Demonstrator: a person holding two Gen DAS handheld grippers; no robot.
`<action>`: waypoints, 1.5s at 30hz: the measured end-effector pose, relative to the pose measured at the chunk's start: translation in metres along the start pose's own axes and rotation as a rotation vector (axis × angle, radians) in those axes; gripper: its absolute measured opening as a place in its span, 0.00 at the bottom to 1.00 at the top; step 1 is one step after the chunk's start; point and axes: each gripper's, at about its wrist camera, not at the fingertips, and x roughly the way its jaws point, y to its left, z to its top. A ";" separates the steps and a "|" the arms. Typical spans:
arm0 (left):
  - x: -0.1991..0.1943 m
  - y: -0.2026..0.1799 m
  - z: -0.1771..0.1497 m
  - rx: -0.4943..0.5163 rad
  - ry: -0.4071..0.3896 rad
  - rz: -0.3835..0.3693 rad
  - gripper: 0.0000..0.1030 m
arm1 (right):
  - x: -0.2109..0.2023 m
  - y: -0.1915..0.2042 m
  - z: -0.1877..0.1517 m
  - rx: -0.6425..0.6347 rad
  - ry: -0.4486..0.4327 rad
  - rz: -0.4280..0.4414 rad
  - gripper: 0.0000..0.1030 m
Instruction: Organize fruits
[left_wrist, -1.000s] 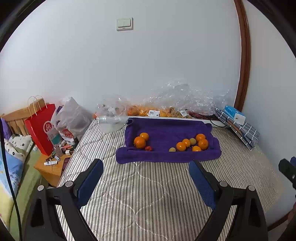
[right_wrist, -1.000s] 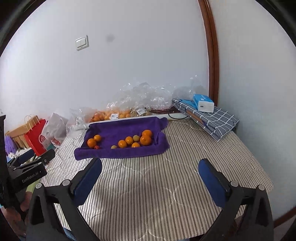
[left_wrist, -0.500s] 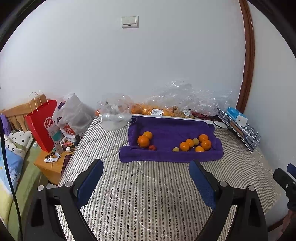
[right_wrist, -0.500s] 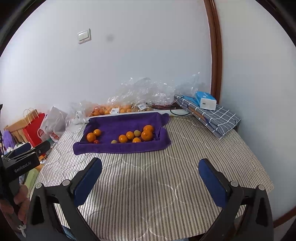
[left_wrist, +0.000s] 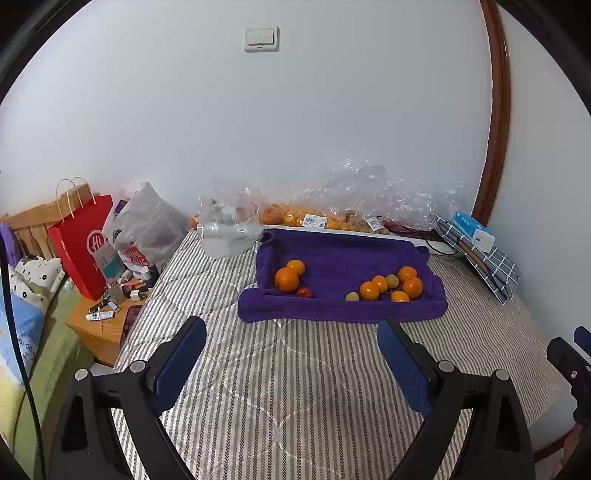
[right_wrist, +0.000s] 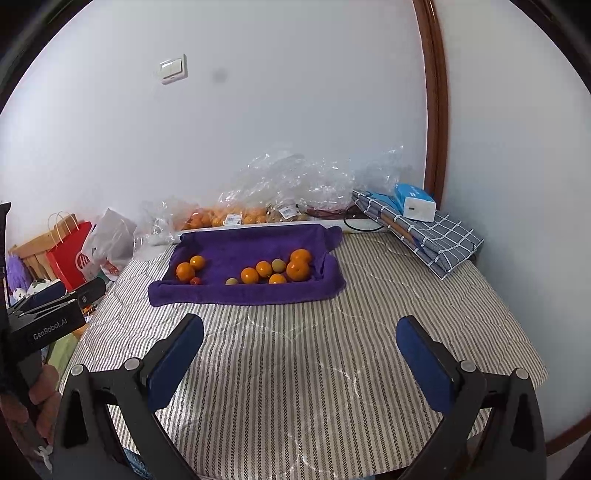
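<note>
Left wrist view: my left gripper (left_wrist: 291, 354) is spread and empty, and so is my right gripper (right_wrist: 299, 354). Fruits (left_wrist: 388, 286) sit on the purple towel (left_wrist: 343, 258) at 12 o'clock, three at its left, the rest at its right. Sorting looks barely begun; nothing is gripped.
</note>
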 end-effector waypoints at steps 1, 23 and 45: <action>0.001 0.001 0.000 0.001 0.003 -0.001 0.91 | 0.000 0.000 0.000 0.002 0.000 0.000 0.99; -0.004 0.002 0.000 0.003 -0.006 -0.001 0.91 | -0.001 -0.005 -0.002 0.021 0.006 0.003 0.99; -0.009 -0.003 -0.003 0.010 -0.008 -0.005 0.91 | -0.003 -0.005 -0.003 0.025 0.004 0.003 0.99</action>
